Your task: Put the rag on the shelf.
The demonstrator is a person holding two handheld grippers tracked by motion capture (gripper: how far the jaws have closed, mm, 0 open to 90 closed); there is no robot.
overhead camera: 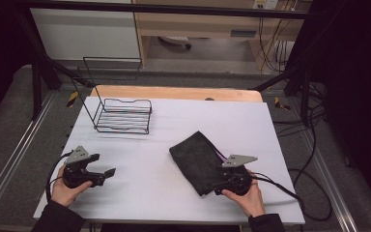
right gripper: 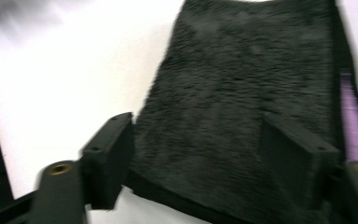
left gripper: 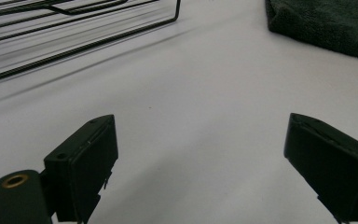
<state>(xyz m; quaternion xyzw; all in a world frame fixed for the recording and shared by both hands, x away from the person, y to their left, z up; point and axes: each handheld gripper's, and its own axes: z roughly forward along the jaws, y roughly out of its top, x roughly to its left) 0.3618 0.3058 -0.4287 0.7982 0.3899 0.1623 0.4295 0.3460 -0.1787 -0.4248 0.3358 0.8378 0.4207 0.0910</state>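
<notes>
Right gripper at the near end of the dark towel

The right gripper (overhead camera: pixel 222 186) straddles the folded dark towel (overhead camera: pixel 198 159) lower right of centre — jaws partly open, nothing pinched yet. The towel's long axis runs up-left, away from it. The left gripper (overhead camera: pixel 107 175) waits wide open, well apart, on the white table (overhead camera: pixel 174 121) — wire rack (overhead camera: pixel 123 116) upper left.

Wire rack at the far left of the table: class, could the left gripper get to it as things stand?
Probably yes. The left gripper stands open over bare white table, and nothing lies between it and the wire rack; the dark towel lies off to the side.
</notes>
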